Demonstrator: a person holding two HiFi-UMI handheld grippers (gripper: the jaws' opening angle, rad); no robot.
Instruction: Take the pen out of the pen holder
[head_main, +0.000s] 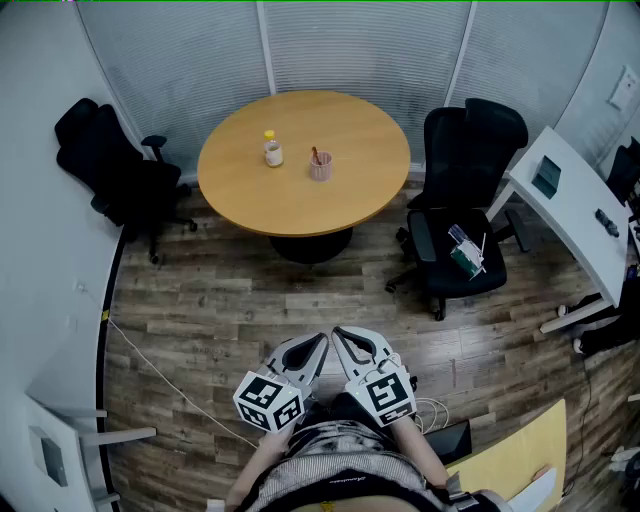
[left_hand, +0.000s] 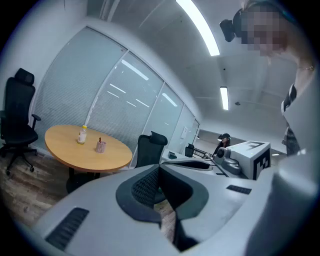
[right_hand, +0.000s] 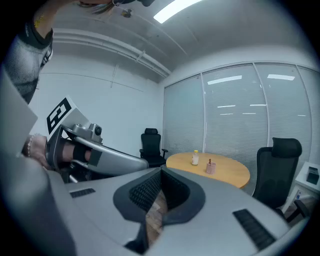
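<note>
A pink pen holder (head_main: 320, 166) stands on the round wooden table (head_main: 300, 205) at the far side of the room, with a dark pen (head_main: 315, 155) sticking out of it. It also shows as the small pen holder (left_hand: 101, 146) in the left gripper view and the pen holder (right_hand: 211, 167) in the right gripper view. My left gripper (head_main: 320, 343) and right gripper (head_main: 339, 335) are held side by side close to my body, far from the table. Both are shut with nothing between the jaws: left gripper (left_hand: 160, 170), right gripper (right_hand: 161, 172).
A small bottle (head_main: 272, 149) stands left of the pen holder. Black office chairs stand left (head_main: 115, 160) and right (head_main: 465, 190) of the table, the right one with items (head_main: 465, 252) on its seat. A white desk (head_main: 575, 215) is at far right. A cable (head_main: 150, 365) runs over the wooden floor.
</note>
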